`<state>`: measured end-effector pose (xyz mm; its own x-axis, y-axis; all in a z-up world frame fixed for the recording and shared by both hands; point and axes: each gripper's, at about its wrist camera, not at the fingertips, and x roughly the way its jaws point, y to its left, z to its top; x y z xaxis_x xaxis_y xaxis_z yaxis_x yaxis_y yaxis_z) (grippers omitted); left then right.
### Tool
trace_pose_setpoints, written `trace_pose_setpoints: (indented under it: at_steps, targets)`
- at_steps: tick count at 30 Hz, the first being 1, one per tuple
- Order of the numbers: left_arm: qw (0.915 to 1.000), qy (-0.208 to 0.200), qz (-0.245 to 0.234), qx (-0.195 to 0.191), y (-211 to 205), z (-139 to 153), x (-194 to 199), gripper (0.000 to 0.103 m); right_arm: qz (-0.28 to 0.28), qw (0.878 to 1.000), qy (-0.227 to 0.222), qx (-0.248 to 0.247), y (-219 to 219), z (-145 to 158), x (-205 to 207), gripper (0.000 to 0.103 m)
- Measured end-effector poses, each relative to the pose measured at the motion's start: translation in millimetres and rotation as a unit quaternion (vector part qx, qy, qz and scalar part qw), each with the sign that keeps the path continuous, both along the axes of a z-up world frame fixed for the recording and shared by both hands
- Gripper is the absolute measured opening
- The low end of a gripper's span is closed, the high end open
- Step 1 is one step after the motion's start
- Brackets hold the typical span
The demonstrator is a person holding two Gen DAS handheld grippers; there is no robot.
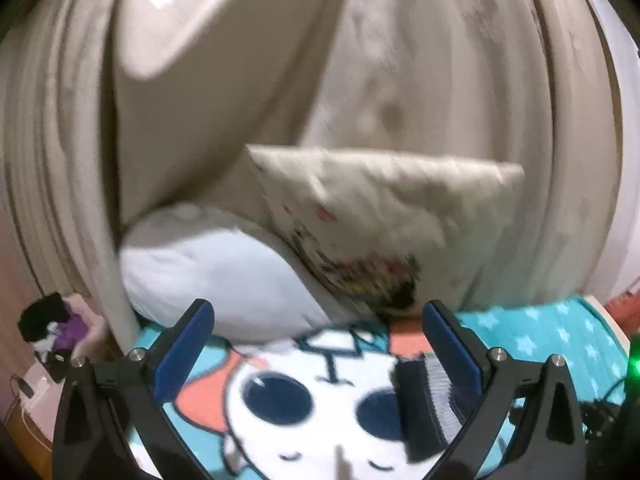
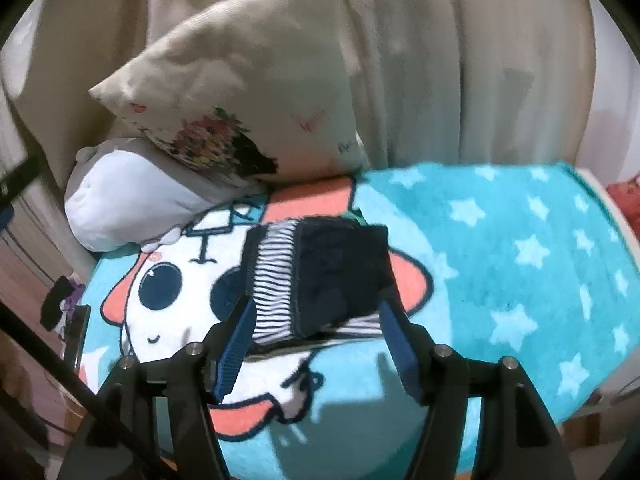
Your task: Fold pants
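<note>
The pants [image 2: 320,276] lie folded into a compact dark navy bundle with a black-and-white striped band, on the cartoon blanket [image 2: 500,264]. My right gripper [image 2: 316,312] is open, its blue pads to either side of the bundle's near edge, holding nothing. In the left wrist view the pants [image 1: 424,404] show as a dark and striped bundle just inside the right finger. My left gripper [image 1: 316,316] is open and empty above the blanket [image 1: 540,340].
A cream floral pillow [image 2: 240,92] leans on a white pillow [image 2: 132,200] at the head of the bed, with pale curtains [image 2: 460,60] behind. Dark small items [image 2: 60,300] sit on a stand at the left. The bed's right edge [image 2: 616,216] is near.
</note>
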<state>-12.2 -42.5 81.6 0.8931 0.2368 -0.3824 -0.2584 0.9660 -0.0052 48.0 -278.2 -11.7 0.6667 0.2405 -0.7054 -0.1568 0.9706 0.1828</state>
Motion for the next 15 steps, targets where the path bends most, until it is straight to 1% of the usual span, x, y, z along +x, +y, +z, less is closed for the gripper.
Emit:
trace_pose_setpoints:
  at_steps: [2, 3, 4, 5, 7, 8, 10, 11, 15]
  targets:
    - [0.9999, -0.008, 0.012, 0.002, 7.8, 9.6, -2.0, 0.103, 0.005, 1.0, -0.014, -0.011, 10.0, 8.7, -6.2, 0.071]
    - [0.9998, 0.004, 0.02, 0.002, 12.1, 14.3, 1.8, 0.103, 0.008, 1.0, -0.021, -0.016, 14.9, 13.5, -9.1, 0.072]
    - [0.9998, 0.009, 0.015, -0.002, 14.2, 17.7, 2.9, 0.103, 0.01, 0.999, -0.027, -0.02, 19.0, 16.9, -11.7, 0.075]
    - [0.9998, 0.015, 0.008, -0.006, 15.3, 17.4, 5.3, 0.103, 0.011, 0.999, -0.029, -0.023, 22.6, 19.4, -13.2, 0.076]
    - [0.9988, 0.047, -0.003, -0.015, 19.8, 14.6, 13.0, 0.103, 0.011, 0.999, -0.031, -0.031, 30.2, 22.9, -16.3, 0.077]
    - [0.9983, 0.056, -0.004, -0.017, 18.8, 11.6, 11.5, 0.103, 0.011, 0.999, -0.029, -0.035, 32.9, 22.6, -17.2, 0.077]
    - [0.9958, 0.088, -0.013, -0.021, 19.1, -2.7, 13.9, 0.103, 0.01, 0.999, -0.02, -0.044, 38.9, 19.3, -18.6, 0.077]
    - [0.9936, 0.108, -0.022, -0.021, 18.5, -14.3, 14.1, 0.103, 0.008, 0.999, -0.015, -0.046, 40.8, 16.7, -18.5, 0.077]
    - [0.9865, 0.158, -0.037, -0.024, 15.0, -45.6, 11.9, 0.103, 0.0, 0.998, 0.014, -0.056, 48.1, 1.2, -21.1, 0.077]
